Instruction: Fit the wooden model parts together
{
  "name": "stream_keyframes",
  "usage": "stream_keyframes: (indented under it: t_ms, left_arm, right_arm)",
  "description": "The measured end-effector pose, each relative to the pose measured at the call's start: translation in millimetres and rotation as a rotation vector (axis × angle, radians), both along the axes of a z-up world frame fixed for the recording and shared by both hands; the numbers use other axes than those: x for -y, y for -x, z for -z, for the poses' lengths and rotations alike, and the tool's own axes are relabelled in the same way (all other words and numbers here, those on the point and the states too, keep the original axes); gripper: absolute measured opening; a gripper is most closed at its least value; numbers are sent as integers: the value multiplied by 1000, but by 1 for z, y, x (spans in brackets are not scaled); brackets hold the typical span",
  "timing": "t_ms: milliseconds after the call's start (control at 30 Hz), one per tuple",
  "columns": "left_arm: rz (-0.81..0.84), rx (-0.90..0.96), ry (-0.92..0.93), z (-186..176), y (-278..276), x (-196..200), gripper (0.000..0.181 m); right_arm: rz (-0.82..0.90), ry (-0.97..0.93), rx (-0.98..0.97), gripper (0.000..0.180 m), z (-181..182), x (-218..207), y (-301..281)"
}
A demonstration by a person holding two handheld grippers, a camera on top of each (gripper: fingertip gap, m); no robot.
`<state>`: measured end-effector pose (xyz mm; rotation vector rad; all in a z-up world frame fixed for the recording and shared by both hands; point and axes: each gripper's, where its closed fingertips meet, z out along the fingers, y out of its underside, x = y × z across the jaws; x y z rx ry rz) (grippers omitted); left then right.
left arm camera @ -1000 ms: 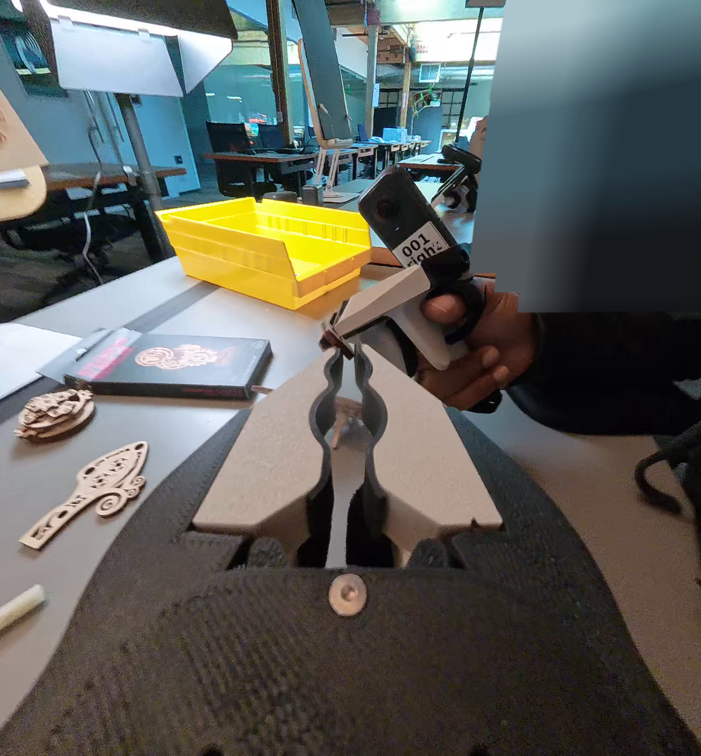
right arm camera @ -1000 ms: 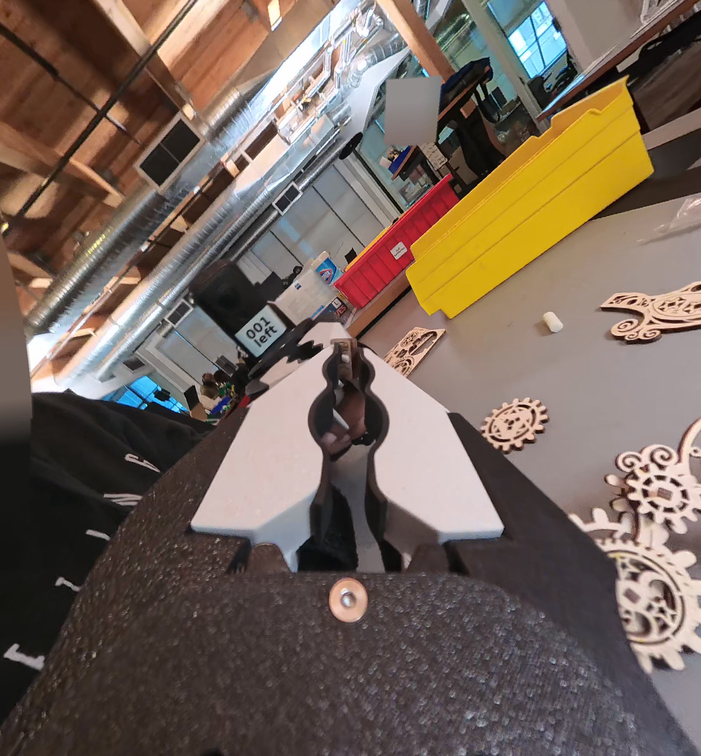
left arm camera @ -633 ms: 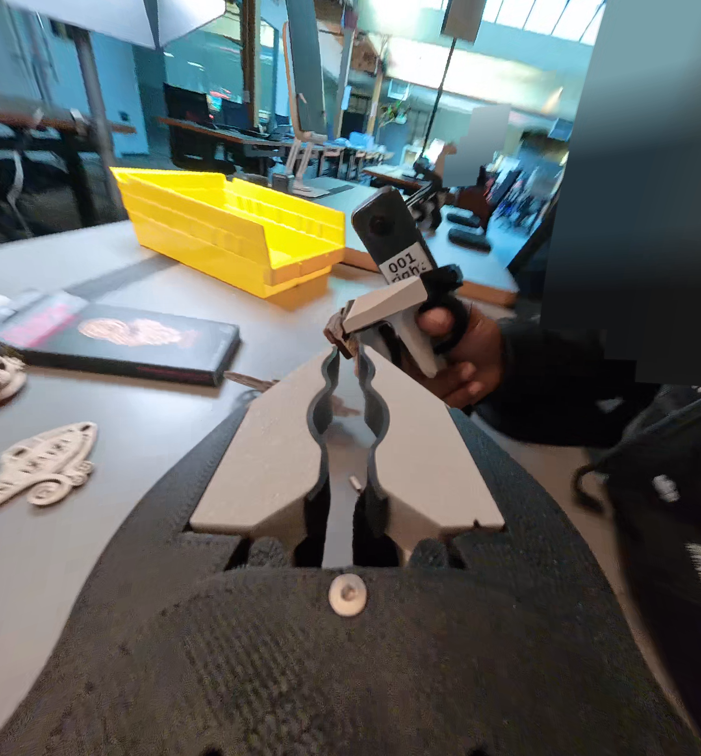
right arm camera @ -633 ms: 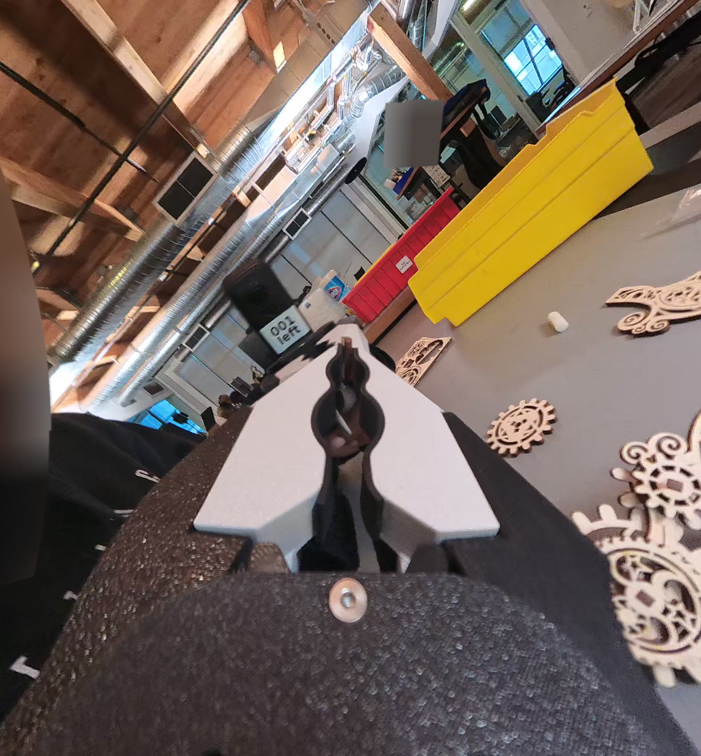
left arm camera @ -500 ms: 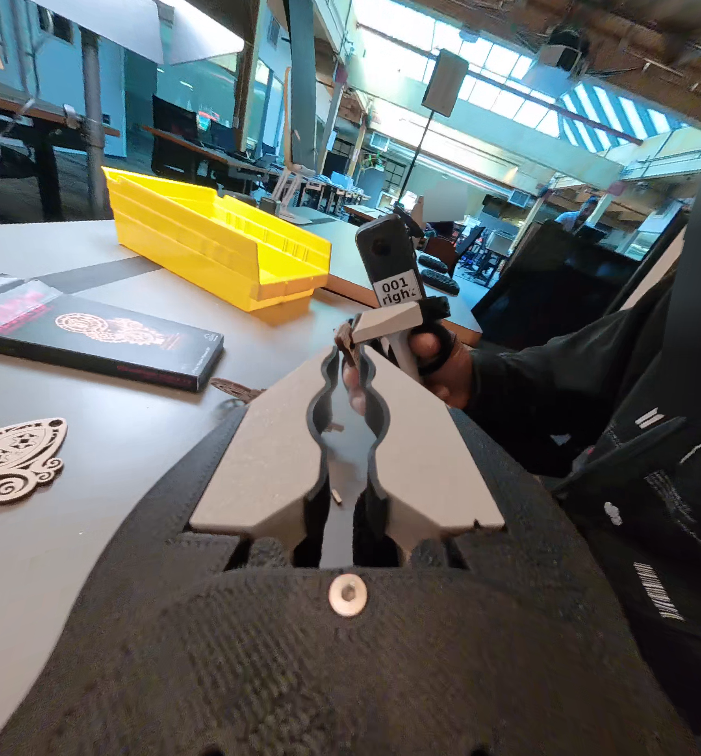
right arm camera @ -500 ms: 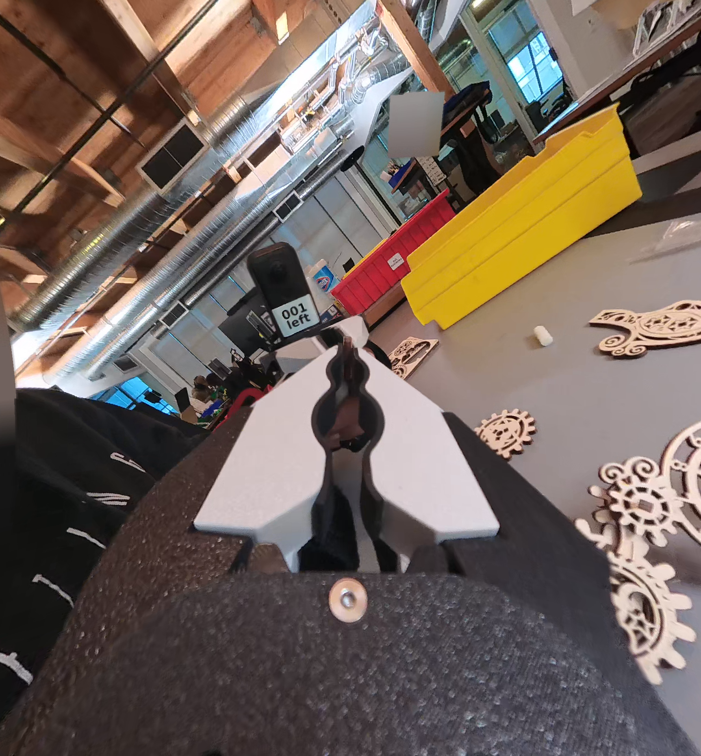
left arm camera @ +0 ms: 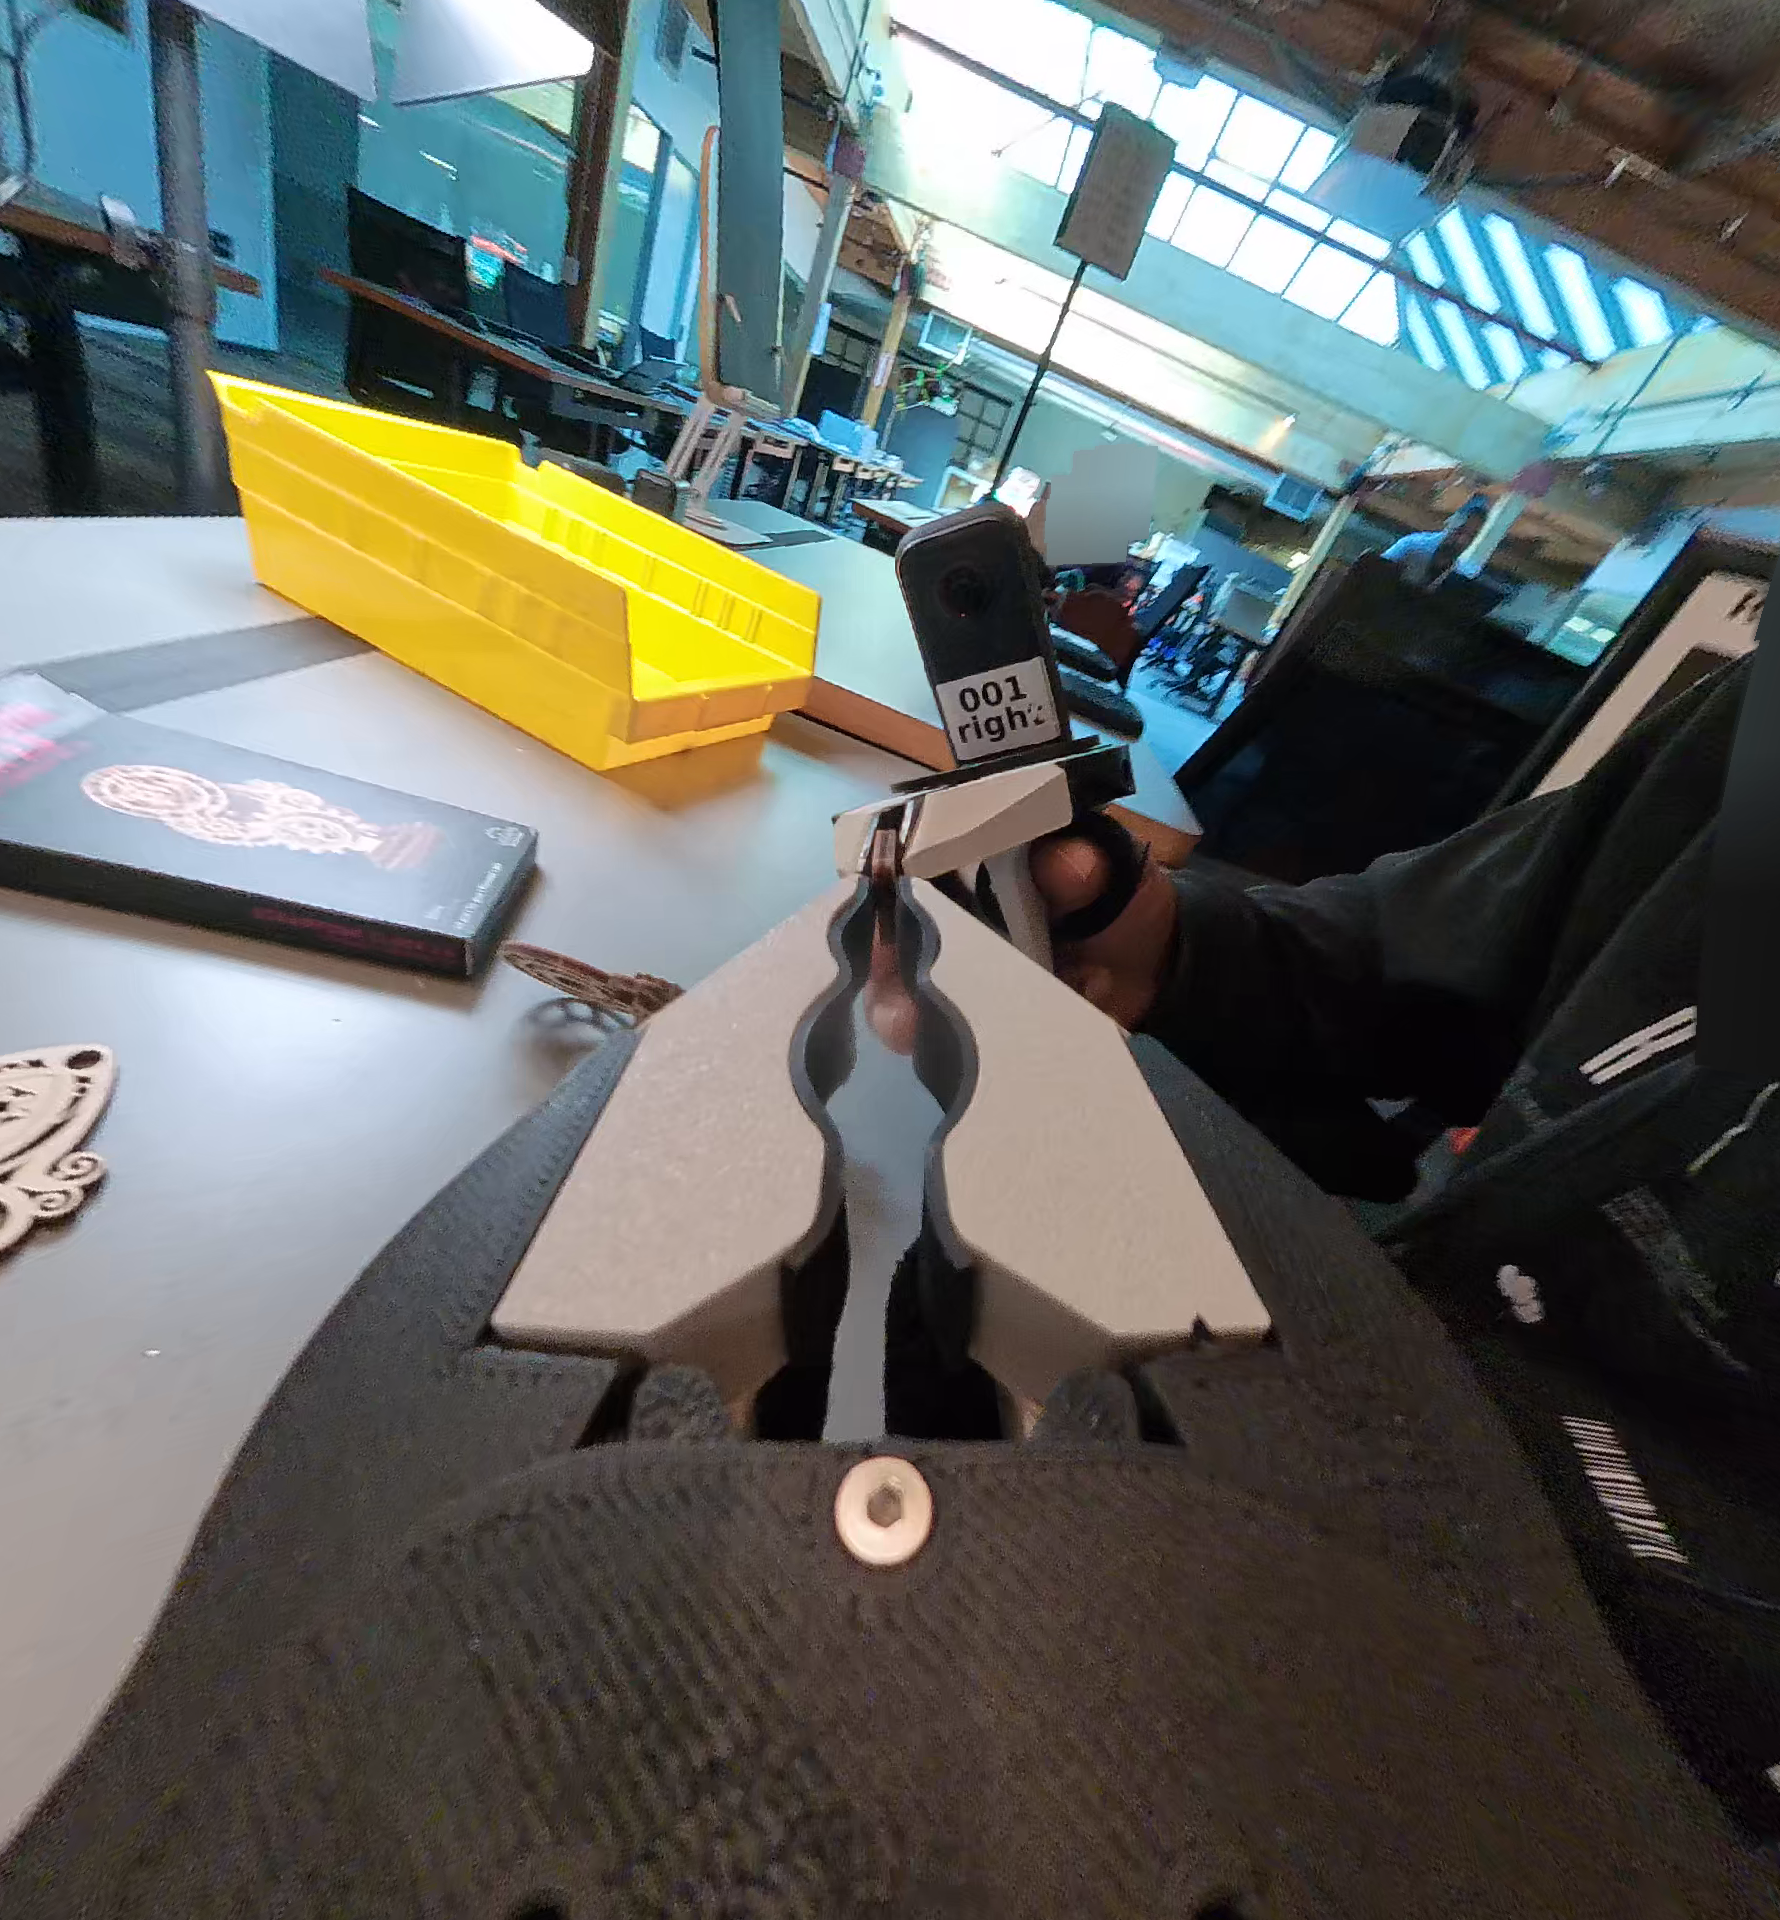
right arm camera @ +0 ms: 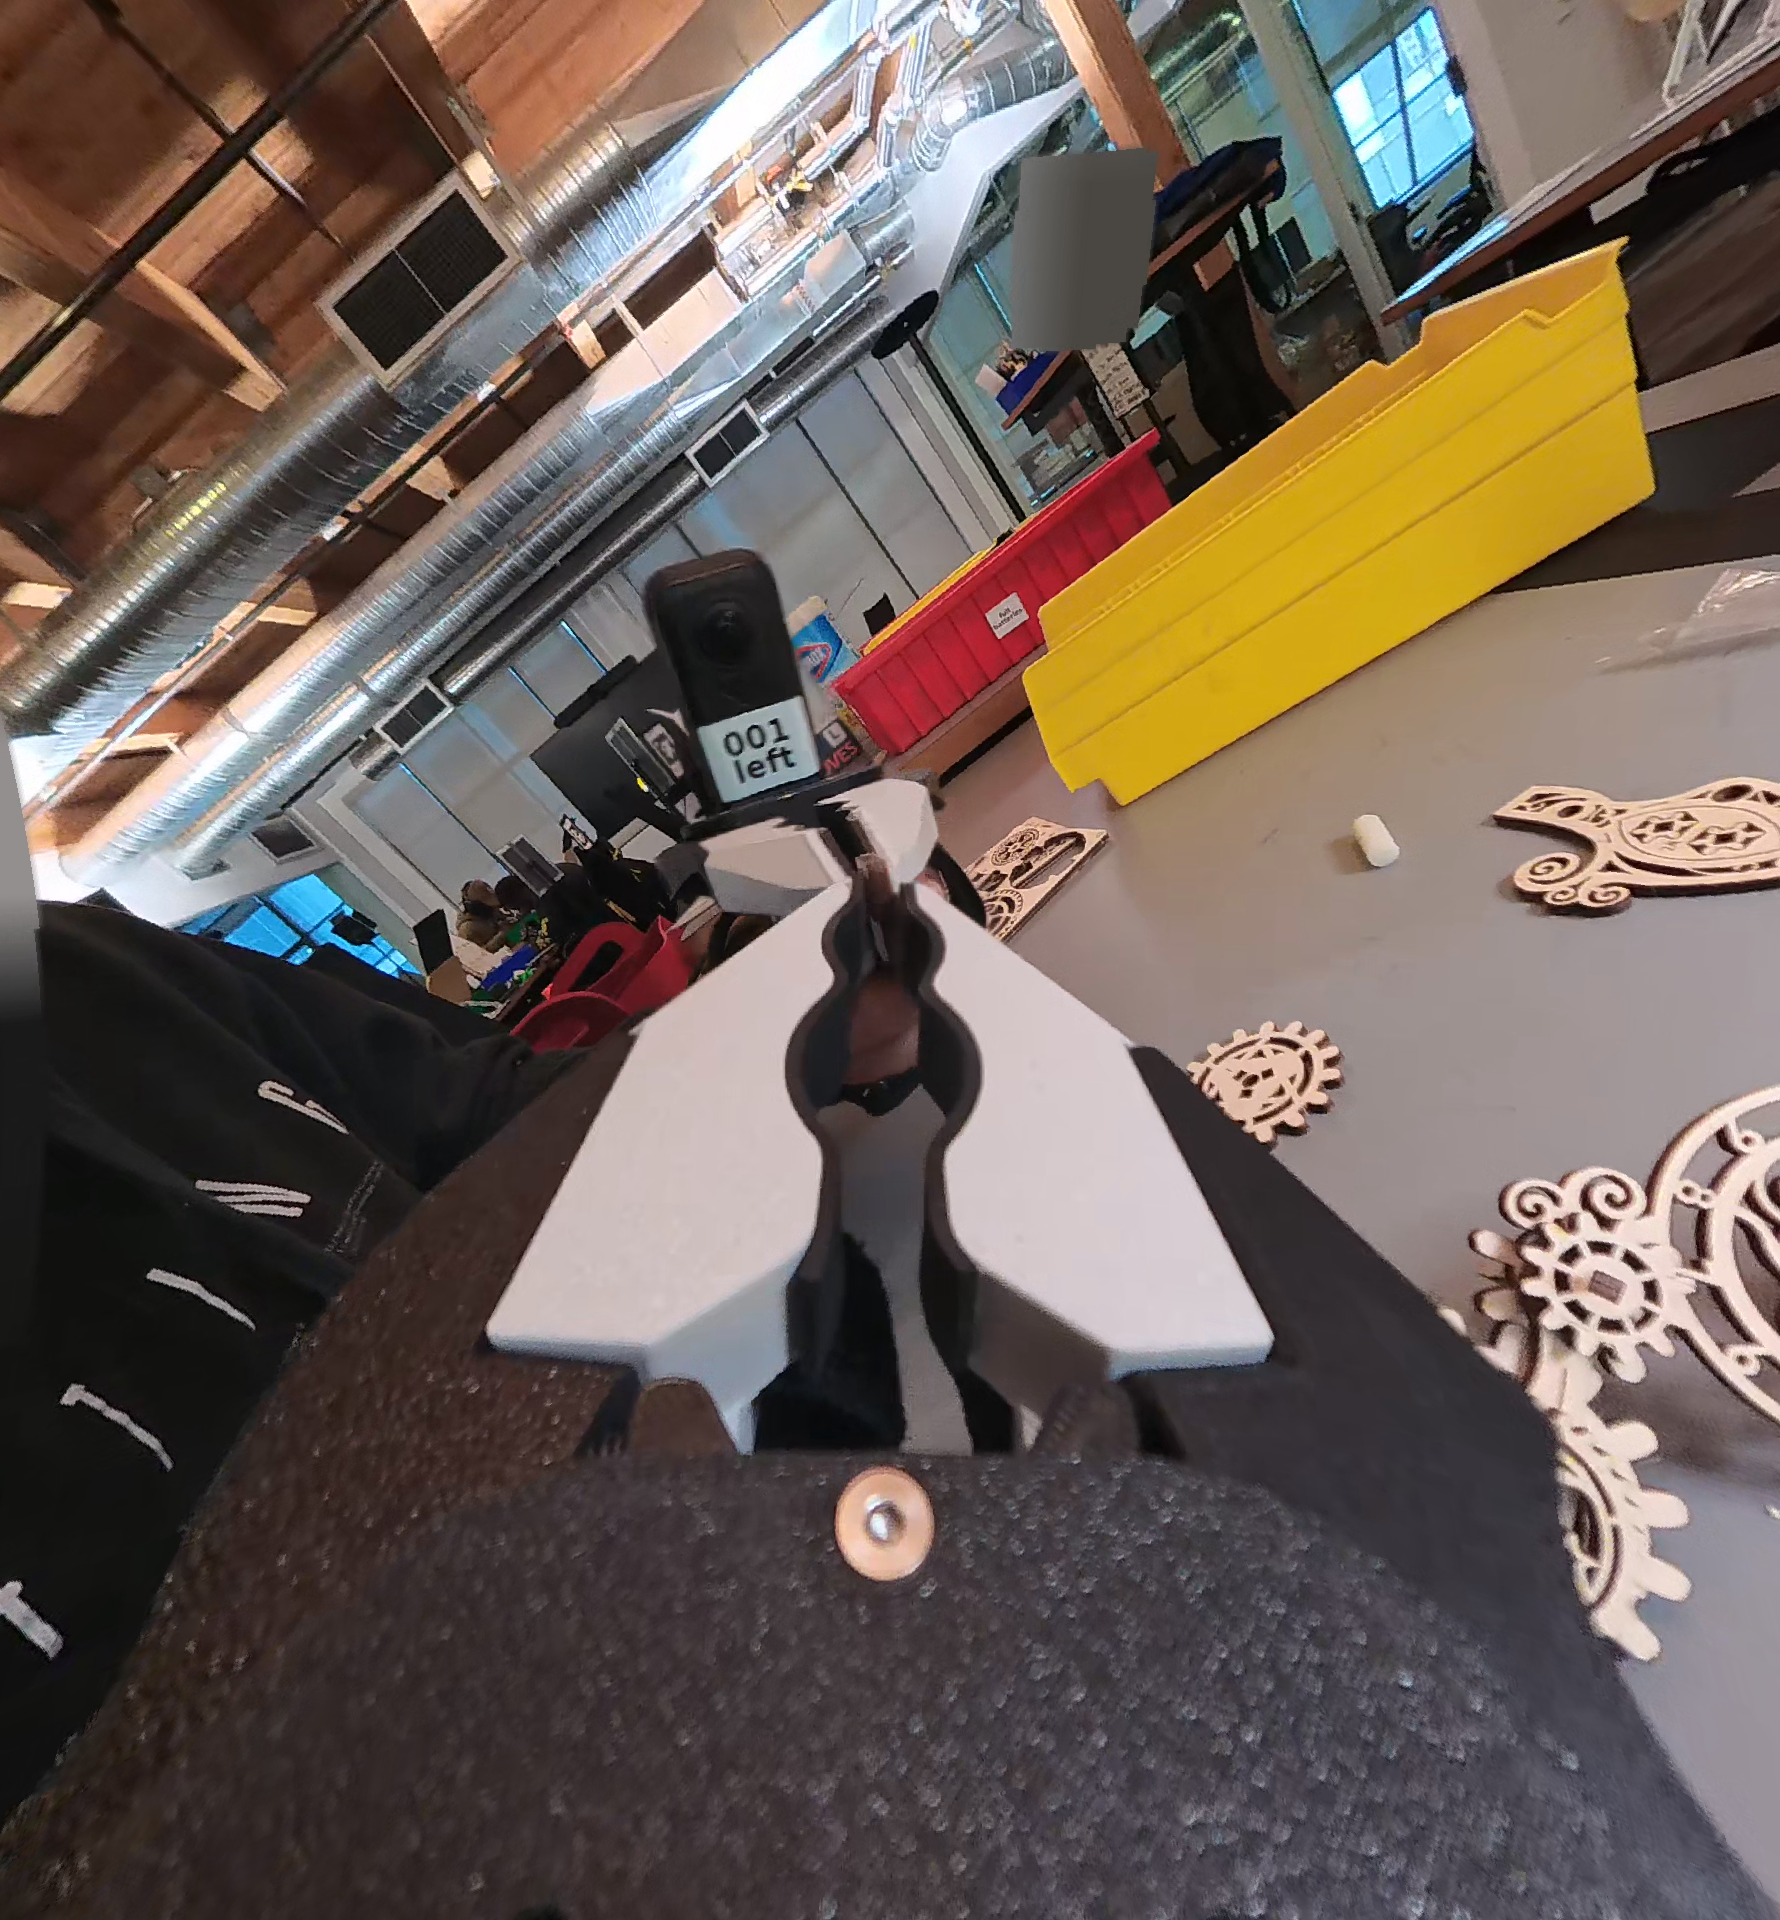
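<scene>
Wooden model parts, flat laser-cut pale plywood, lie scattered on the grey table point(left arm camera: 273, 1091), and a small dark wooden piece point(left arm camera: 881, 854) is held up in the air where the two gripper tips meet.

Left wrist view, L to R: a scrolled oval plywood cutout point(left arm camera: 3, 1143) at the far left edge; a flat black box w/ red print point(left arm camera: 211, 831) behind it; a long yellow plastic bin point(left arm camera: 512, 592) farther back; a dark filigree gear part point(left arm camera: 585, 982) on the table just beside the box's near corner. Centre: left gripper point(left arm camera: 884, 914), grey fingers drawn together at the tips on the small dark wooden piece. Meeting it head-on is the right gripper point(left arm camera: 870, 847), its jaws also closed on that piece, held by a hand point(left arm camera: 1104, 914) in a black sleeve.

Right wrist view, L to R: black sleeve w/ white marks at left; right gripper point(right arm camera: 881, 914) in the centre, tips pinched on the piece point(right arm camera: 873, 883), left gripper point(right arm camera: 865, 831) right against it; whether one part or two is between them is hard to tell, probably two mating. Behind: red plastic bin point(right arm camera: 1000, 613), then the yellow bin point(right arm camera: 1364, 540). On the table: rectangular plywood sheet point(right arm camera: 1037, 862), small white cylinder point(right arm camera: 1376, 840), scrolled cutout point(right arm camera: 1675, 847), small round gear point(right arm camera: 1265, 1081), large ornate gear assembly point(right arm camera: 1675, 1299) at the right edge.
</scene>
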<state>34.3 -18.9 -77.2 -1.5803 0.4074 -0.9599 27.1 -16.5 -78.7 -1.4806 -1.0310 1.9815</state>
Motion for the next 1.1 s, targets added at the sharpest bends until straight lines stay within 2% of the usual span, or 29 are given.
stream_keyframes:
  t_ms: [400,700,767,867,967,1100]
  left_arm:
    - [-140,-334,-228,-4,-3,3,1]
    - [-185,-484,-274,7,-3,1,2]
    - [-175,-463,-255,9,-2,0,2]
    - [-118,-244,-154,3,1,-3,3]
    - [-77,-160,-86,6,5,-4,4]
    - [-23,-71,-8,10,5,-3,3]
  right_arm:
    - [31,167,-37,6,-5,0,1]
    - [48,274,6,5,7,-2,1]
    - [70,200,12,5,8,-3,1]
    - [70,63,-27,3,3,-4,1]
    - [48,-25,-19,0,2,-2,4]
    - [29,-10,12,0,7,-2,4]
